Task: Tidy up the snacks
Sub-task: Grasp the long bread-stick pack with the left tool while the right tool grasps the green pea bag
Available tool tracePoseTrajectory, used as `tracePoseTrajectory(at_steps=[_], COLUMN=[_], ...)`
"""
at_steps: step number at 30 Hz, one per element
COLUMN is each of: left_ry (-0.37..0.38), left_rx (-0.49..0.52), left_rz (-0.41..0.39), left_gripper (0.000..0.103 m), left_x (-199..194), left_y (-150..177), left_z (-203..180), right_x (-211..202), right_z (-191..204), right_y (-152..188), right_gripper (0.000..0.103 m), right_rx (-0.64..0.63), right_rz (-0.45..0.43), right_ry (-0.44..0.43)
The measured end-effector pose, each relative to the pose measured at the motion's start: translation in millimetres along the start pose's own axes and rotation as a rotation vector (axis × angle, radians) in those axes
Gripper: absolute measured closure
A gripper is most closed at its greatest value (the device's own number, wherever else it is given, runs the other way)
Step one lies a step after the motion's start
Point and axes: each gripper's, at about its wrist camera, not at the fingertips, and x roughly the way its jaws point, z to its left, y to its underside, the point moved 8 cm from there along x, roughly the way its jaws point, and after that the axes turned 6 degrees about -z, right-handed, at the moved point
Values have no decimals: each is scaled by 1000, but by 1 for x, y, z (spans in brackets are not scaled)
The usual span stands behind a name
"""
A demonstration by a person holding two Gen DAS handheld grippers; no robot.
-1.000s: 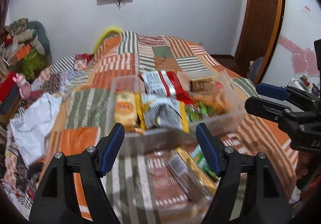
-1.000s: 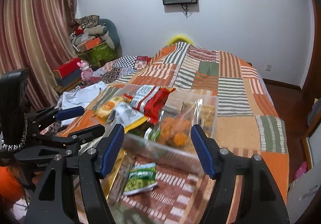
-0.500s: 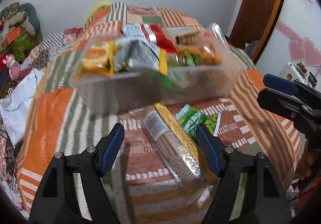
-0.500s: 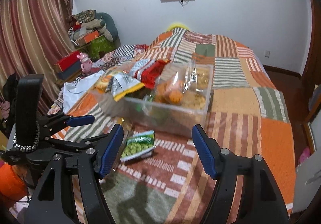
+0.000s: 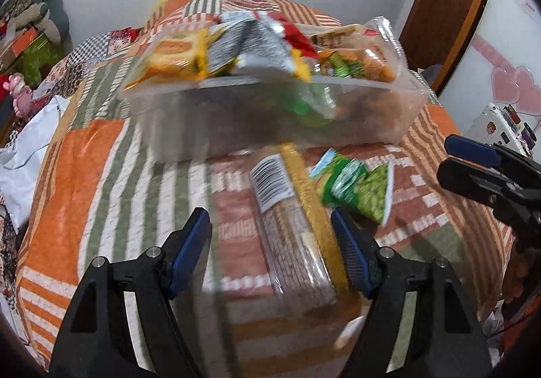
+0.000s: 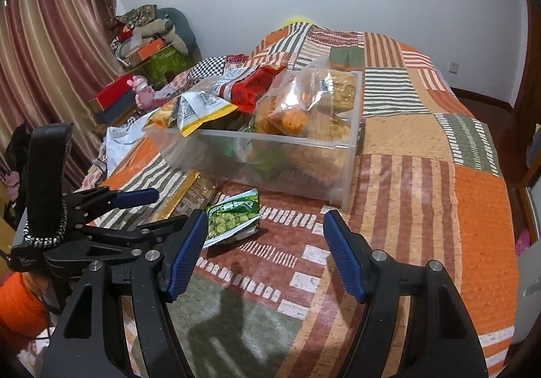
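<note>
A clear plastic bin (image 5: 389, 120) (image 6: 345, 171) full of snack packs sits on the patchwork bed. In front of it lie a long clear cracker pack with a gold strip (image 5: 290, 225) (image 6: 192, 195) and a green pea packet (image 5: 365, 192) (image 6: 233, 219). My left gripper (image 5: 274, 252) is open and empty, its fingers either side of the cracker pack's near end, above it. My right gripper (image 6: 263, 249) is open and empty, above the quilt just right of the pea packet. Each gripper also shows in the other's view: the right one (image 5: 473, 161), the left one (image 6: 148, 208).
The patchwork quilt (image 6: 422, 195) covers the whole bed. White cloth (image 5: 23, 154) lies at the bed's left edge. Boxes, bags and a pink toy (image 6: 143, 93) are stacked by the curtain at left. A door (image 5: 449, 5) stands at right.
Both grippers have pulled back and tilted down; the bin now sits farther off and the cracker pack and pea packet lie close under the fingers. Both stay open.
</note>
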Motion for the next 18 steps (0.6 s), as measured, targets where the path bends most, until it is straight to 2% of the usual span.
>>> tracePoseTrajectory(at_steps=[6, 11, 18], left_ry=[-8, 13, 49], left_rx=[-13, 15, 26], left_rz=[25, 13, 18], left_gripper=[29, 30, 53], left_x=[-6, -6, 9], left_y=[11, 10, 3], left_z=[20, 13, 3], right_x=[14, 30, 50], right_z=[8, 13, 19], right_y=[3, 4, 8], right_gripper=[36, 36, 36], right_rx=[-25, -41, -55], right_rz=[41, 82, 153], right_ry=[-19, -40, -64])
